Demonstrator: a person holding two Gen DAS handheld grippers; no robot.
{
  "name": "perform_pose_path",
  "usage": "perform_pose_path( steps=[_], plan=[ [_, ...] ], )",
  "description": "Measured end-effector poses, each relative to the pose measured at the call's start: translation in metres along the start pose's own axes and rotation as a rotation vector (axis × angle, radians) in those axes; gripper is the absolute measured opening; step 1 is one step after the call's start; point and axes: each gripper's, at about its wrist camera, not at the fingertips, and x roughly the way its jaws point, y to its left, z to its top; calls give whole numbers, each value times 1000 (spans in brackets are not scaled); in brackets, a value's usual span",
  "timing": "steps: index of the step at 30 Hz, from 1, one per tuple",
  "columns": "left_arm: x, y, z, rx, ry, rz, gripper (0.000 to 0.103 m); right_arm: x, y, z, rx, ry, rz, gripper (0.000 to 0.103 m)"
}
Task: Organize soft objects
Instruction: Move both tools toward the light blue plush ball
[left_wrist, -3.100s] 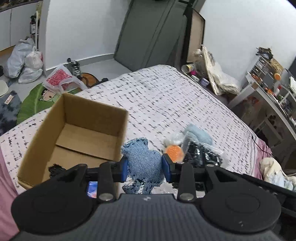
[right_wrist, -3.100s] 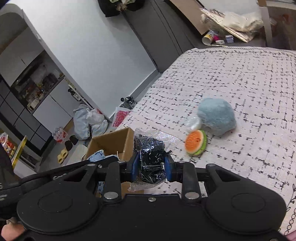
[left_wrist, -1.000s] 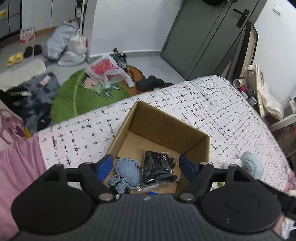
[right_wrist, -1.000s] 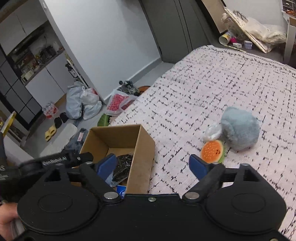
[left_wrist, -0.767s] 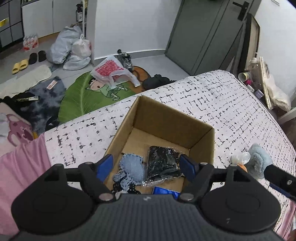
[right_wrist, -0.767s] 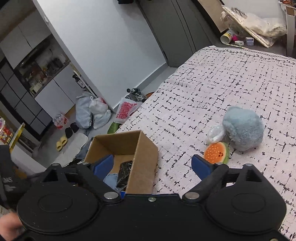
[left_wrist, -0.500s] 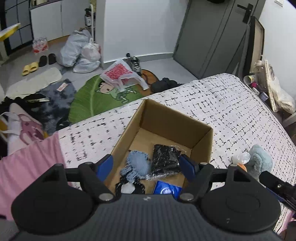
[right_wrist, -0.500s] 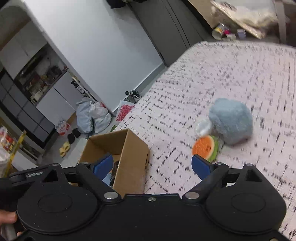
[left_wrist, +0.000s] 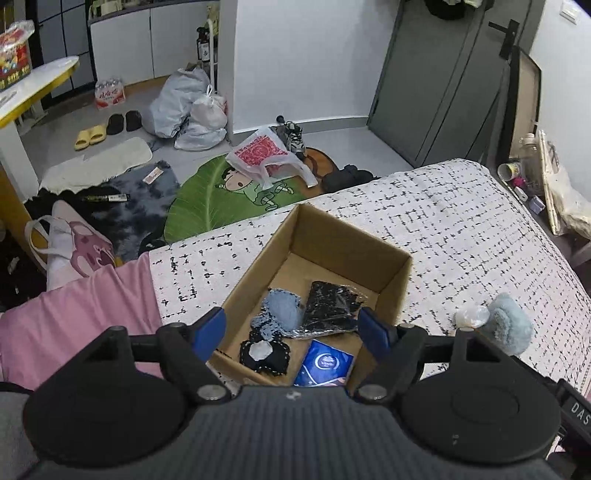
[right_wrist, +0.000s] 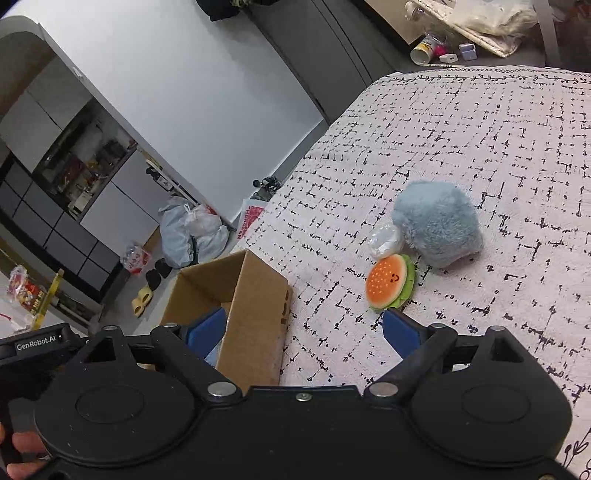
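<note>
A cardboard box (left_wrist: 400, 284) stands on the patterned bedspread (left_wrist: 461, 229). Inside lie a blue denim piece (left_wrist: 282, 312), a black item in clear wrap (left_wrist: 330, 308), a black pouch (left_wrist: 264, 354) and a blue packet (left_wrist: 325, 365). My left gripper (left_wrist: 293, 332) is open and empty above the box. In the right wrist view the box (right_wrist: 255, 306) is at lower left. A fluffy blue plush (right_wrist: 437, 225), a small clear bag (right_wrist: 386, 236) and an orange burger-shaped toy (right_wrist: 388, 282) lie on the bed. My right gripper (right_wrist: 303, 334) is open and empty, near the box's right wall.
The fluffy plush (left_wrist: 509, 325) and clear bag (left_wrist: 471, 317) show right of the box in the left wrist view. A pink sheet (left_wrist: 74, 306) covers the bed's near left. The floor beyond holds a green mat (left_wrist: 229, 195), bags (left_wrist: 184, 107) and shoes.
Both grippers were shut, the left on the denim piece, the right on the wrapped black item; both items now lie in the box. Both grippers are open and have pulled back; the right turned toward the toys.
</note>
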Motion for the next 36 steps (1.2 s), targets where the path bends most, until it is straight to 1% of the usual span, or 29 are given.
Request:
perform_pose_path(
  steps=[7, 13, 15, 18, 24, 28, 36],
  plan=[
    [-17, -18, -4, 24, -18, 1, 77, -12, -9, 5, 24, -24, 1, 92],
    [-20, -30, -11, 46, -34, -17, 77, -18, -9, 6, 1, -25, 11, 92],
    [-18, -32, -13, 36, -31, -27, 77, -20, -11, 7, -2, -30, 19, 92],
    [-11, -36, -17, 22, -26, -71, 77, -22, -16, 8, 6, -34, 30, 92],
    [3, -56, -21, 56, -24, -110, 77, -20, -31, 12, 56, -33, 55, 92],
    [9, -65, -23, 34, -19, -131, 77, -15, -47, 15, 95, -34, 33, 92],
    [31, -93, -26, 49, 0, -175, 77, -12, -78, 25, 168, -57, -8, 91]
  ],
)
